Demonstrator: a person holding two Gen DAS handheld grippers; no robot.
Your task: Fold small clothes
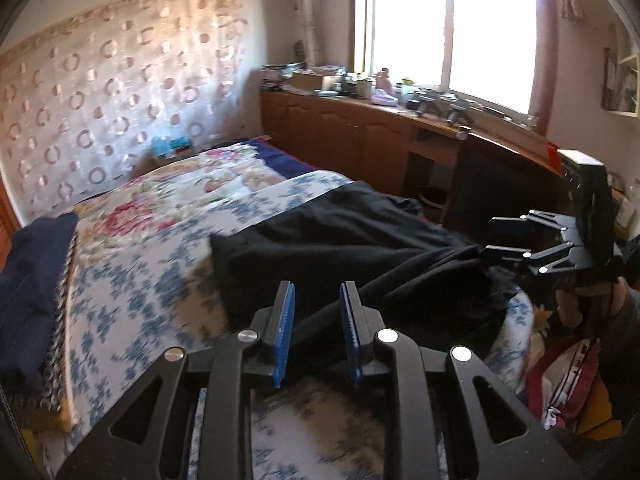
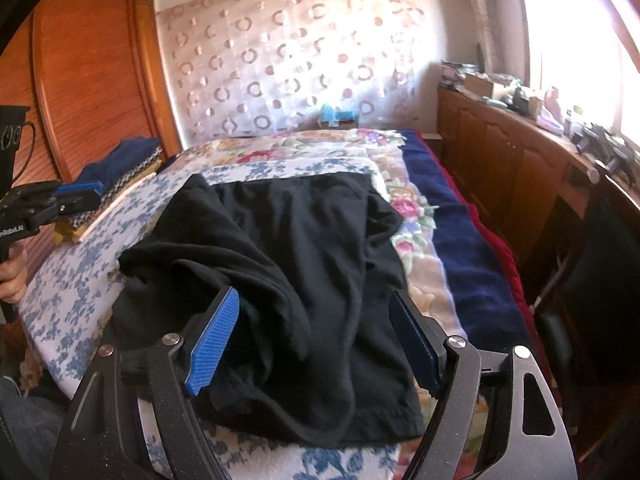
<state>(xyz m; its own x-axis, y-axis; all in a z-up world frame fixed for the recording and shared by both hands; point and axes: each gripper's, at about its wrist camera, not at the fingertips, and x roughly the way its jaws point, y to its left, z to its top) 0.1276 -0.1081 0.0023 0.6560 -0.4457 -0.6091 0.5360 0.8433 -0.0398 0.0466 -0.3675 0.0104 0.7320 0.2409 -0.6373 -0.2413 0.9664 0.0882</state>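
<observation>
One black garment (image 2: pixel 288 280) on bed (image 2: pixel 72 280)

Rumpled black garment (image 2: pixel 288 264) on bed

The bed (image 2: pixel 60 272) carries everything, and its top layer on the near side is a white sheet with blue flower print (image 1: pixel 132 292). Beyond that lies a cream cover with pink and red flowers (image 1: pixel 160 200), and along the window-side edge a navy blanket (image 2: pixel 460 248) with a red layer showing just beneath it. A black garment (image 2: pixel 288 264) lies rumpled across the blue-print sheet, its far hem straight, its near part bunched in folds and reaching the bed's near edge. At the wardrobe-side corner a folded navy cloth (image 2: pixel 120 156) sits on a patterned pad (image 2: pixel 132 176). A small blue-and-white box (image 2: pixel 336 114) rests at the far end by the curtain.
</observation>
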